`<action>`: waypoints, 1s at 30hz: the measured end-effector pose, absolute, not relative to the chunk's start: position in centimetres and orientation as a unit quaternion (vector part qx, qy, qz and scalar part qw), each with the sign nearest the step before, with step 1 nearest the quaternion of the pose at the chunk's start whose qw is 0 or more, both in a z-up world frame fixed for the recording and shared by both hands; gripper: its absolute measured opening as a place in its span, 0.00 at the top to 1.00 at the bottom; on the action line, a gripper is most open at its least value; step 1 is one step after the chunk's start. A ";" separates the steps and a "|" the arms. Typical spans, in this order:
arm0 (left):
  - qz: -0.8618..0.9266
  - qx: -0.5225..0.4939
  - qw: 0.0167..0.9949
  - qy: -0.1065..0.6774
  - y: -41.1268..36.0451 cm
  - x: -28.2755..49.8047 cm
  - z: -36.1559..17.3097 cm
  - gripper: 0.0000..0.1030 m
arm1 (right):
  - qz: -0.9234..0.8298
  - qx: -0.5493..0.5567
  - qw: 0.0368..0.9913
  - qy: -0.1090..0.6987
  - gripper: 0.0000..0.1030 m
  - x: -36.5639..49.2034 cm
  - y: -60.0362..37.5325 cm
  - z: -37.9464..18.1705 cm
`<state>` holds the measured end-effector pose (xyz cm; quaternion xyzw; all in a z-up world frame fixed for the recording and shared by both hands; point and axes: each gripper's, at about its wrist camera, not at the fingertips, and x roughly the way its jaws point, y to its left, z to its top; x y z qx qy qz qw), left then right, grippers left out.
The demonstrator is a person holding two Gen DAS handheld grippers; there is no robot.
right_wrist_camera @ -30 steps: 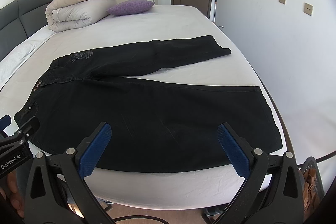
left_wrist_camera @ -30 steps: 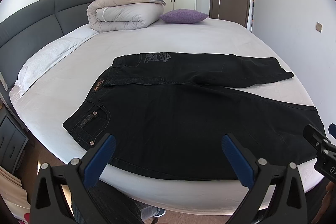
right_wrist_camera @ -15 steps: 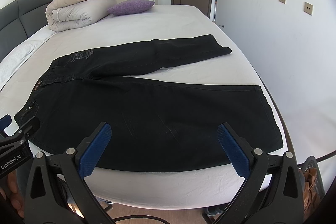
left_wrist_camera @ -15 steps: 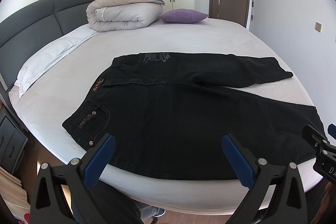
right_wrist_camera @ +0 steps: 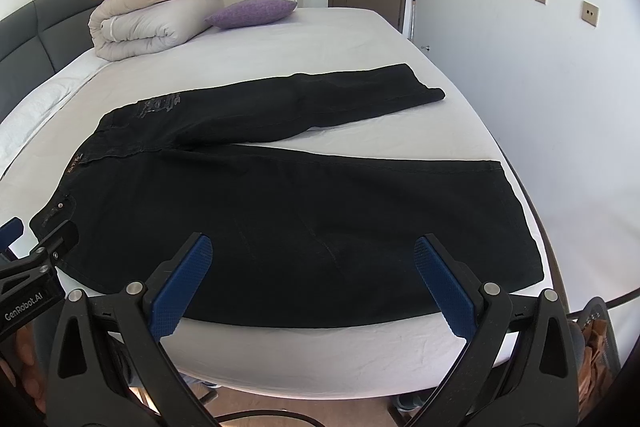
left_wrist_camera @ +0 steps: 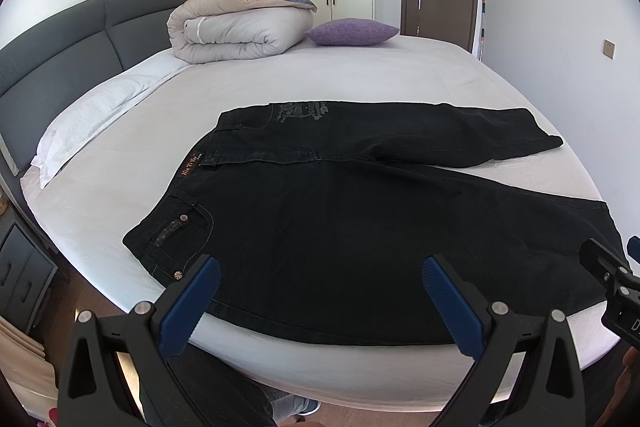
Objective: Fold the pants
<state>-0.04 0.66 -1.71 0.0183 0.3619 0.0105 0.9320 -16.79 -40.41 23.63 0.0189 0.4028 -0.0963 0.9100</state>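
Observation:
Black pants lie flat on the white bed, waistband to the left, both legs spread apart toward the right. The near leg runs along the bed's front edge. My left gripper hangs open just before that edge, near the waist and hip. Over the near leg's lower half my right gripper is open too, with nothing between its blue pads. Each gripper shows at the side of the other's view: the right gripper and the left gripper.
A folded duvet with a yellow cushion and a purple pillow sit at the bed's far end by the dark headboard. A white wall runs close along the right side. A nightstand stands at left.

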 end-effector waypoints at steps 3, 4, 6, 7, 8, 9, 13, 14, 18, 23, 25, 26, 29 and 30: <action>0.012 0.025 0.932 0.361 0.5 0.0 -2.2 0.00 | -0.092 0.022 0.909 0.406 0.00 -16.7 -40.3 23.3; 0.008 0.030 0.933 0.358 0.5 0.1 -2.6 0.00 | -0.089 0.023 0.908 0.408 0.00 -16.6 -40.3 23.2; 0.002 0.033 0.933 0.359 0.4 0.6 -3.0 0.00 | -0.079 0.027 0.908 0.411 0.00 -16.2 -40.5 22.9; 0.002 0.033 0.933 0.359 0.2 0.7 -2.9 0.00 | -0.074 0.029 0.907 0.413 0.00 -16.0 -40.4 22.6; -0.005 0.029 0.931 0.365 0.5 1.1 -3.1 0.00 | -0.068 0.031 0.906 0.416 0.00 -15.6 -40.7 22.5; -0.025 0.020 0.928 0.371 1.4 2.1 -3.6 0.00 | -0.058 0.032 0.906 0.418 0.00 -15.2 -40.8 22.3; -0.035 0.053 0.938 0.341 2.9 4.4 -3.0 0.00 | -0.014 0.042 0.908 0.417 0.00 -13.1 -41.7 21.7; -0.031 0.075 0.943 0.322 3.2 5.2 -2.5 0.00 | -0.004 0.046 0.908 0.417 0.00 -12.4 -42.2 21.6; -0.012 0.149 0.939 0.309 4.6 10.8 -1.0 0.00 | 0.036 0.058 0.908 0.413 0.00 -9.1 -44.1 21.8; -0.025 0.155 0.932 0.328 7.4 20.1 0.1 0.00 | 0.061 0.021 0.907 0.417 0.00 -4.0 -46.5 22.5; -0.044 0.171 0.920 0.351 8.0 24.8 -0.7 0.00 | 0.076 0.006 0.904 0.420 0.00 -2.0 -47.6 22.9; -0.059 0.177 0.912 0.365 8.2 27.1 -1.3 0.00 | 0.085 0.004 0.902 0.423 0.00 -1.1 -48.2 23.0; -0.132 0.208 0.868 0.431 7.7 34.4 -4.6 0.09 | 0.118 -0.009 0.896 0.428 0.07 1.3 -49.8 23.1; -0.158 0.224 0.849 0.451 7.5 36.2 -5.6 0.11 | 0.132 -0.010 0.891 0.433 0.08 1.9 -50.2 22.9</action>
